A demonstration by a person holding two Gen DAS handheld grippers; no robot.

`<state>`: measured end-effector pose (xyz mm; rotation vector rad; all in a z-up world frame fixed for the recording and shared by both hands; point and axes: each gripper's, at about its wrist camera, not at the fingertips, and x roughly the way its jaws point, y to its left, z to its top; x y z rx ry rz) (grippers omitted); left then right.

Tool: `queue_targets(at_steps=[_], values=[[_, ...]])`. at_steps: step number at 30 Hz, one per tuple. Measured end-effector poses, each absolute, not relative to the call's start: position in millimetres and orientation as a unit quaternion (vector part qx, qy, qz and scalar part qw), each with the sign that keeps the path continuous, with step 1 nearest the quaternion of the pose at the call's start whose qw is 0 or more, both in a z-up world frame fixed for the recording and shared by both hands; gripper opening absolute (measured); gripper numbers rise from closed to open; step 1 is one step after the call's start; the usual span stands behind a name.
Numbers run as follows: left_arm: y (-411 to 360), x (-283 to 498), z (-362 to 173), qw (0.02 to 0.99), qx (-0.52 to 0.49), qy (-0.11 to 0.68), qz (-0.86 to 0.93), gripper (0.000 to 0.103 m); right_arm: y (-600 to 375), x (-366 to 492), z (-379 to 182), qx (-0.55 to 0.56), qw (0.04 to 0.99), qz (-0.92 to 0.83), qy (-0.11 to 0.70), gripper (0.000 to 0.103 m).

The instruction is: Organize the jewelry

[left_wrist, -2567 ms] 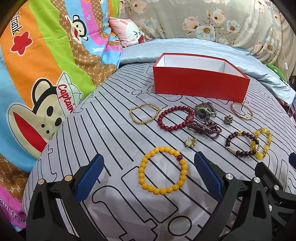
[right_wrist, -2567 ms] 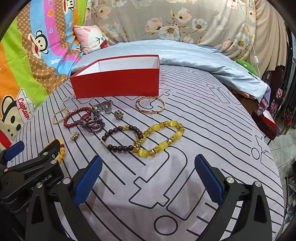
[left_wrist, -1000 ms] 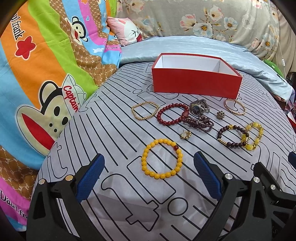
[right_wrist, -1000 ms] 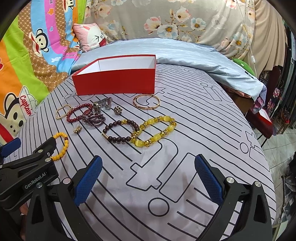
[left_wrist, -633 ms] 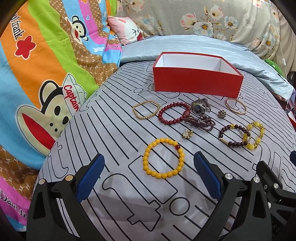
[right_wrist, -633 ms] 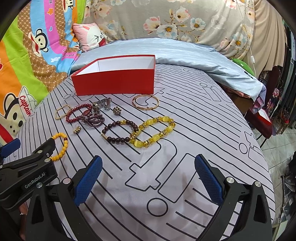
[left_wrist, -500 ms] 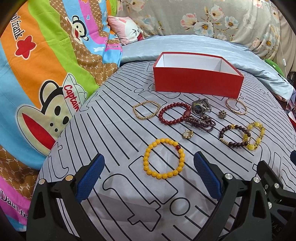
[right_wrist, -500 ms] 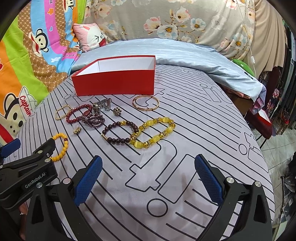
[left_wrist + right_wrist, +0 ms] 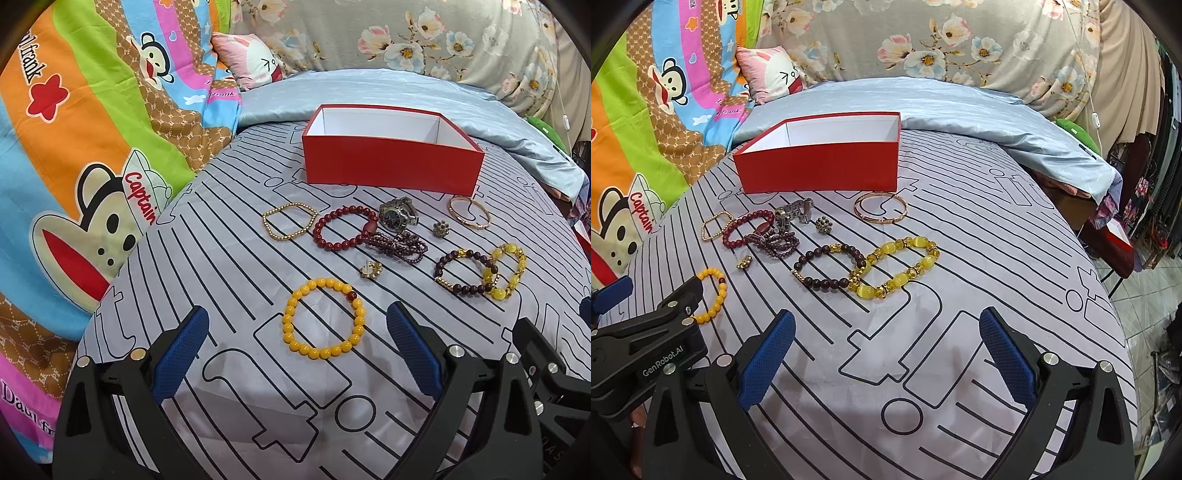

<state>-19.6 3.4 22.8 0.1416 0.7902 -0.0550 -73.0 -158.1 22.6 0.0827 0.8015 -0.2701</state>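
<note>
An open, empty red box [image 9: 391, 168] [image 9: 820, 166] stands at the far side of the grey striped bedspread. Jewelry lies in front of it: a gold bead chain [image 9: 290, 221], a red bead bracelet [image 9: 345, 232], a watch [image 9: 397, 218], a purple strand [image 9: 399, 247], a gold bangle [image 9: 881, 212], a dark bead bracelet [image 9: 829, 273], a pale yellow bracelet [image 9: 897, 273] and an orange bead bracelet [image 9: 323, 319]. My left gripper [image 9: 295, 350] is open and empty just short of the orange bracelet. My right gripper [image 9: 886, 354] is open and empty, nearer than the yellow bracelet.
Two small charms [image 9: 371, 269] [image 9: 441, 229] lie among the bracelets. A bright cartoon blanket [image 9: 92, 147] lies along the left. A blue quilt [image 9: 960, 110] and a floral pillow lie behind the box. The bed's edge drops off at the right [image 9: 1115, 295].
Both grippers drew back and rose a little from the jewelry, then eased slightly forward again. Nothing was picked up and the jewelry has not moved.
</note>
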Motion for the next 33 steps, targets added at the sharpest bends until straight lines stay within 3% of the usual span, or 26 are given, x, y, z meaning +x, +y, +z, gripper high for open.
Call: queue_targets(at_steps=[22, 25, 26, 29, 31, 33], values=[[53, 0, 3, 0.905, 0.048, 0.422, -0.027, 0.09, -179, -64, 10, 0.058, 0.9, -0.14, 0.408, 0.095], [43, 8, -6, 0.898, 0.06, 0.435, -0.036, 0.078, -181, -61, 9, 0.059, 0.899, -0.141, 0.41, 0.093], [42, 12, -10, 0.893, 0.059, 0.443, -0.04, 0.069, -182, -59, 8, 0.06, 0.899, -0.141, 0.411, 0.093], [42, 16, -13, 0.892, 0.046, 0.447, -0.045, 0.064, -187, -55, 7, 0.062, 0.896, -0.147, 0.415, 0.091], [40, 18, -12, 0.892, 0.043, 0.446, -0.052, 0.054, -192, -52, 5, 0.065, 0.894, -0.15, 0.417, 0.089], [38, 19, -12, 0.892, 0.042, 0.445, -0.062, 0.034, -196, -49, 5, 0.068, 0.893, -0.154, 0.417, 0.087]])
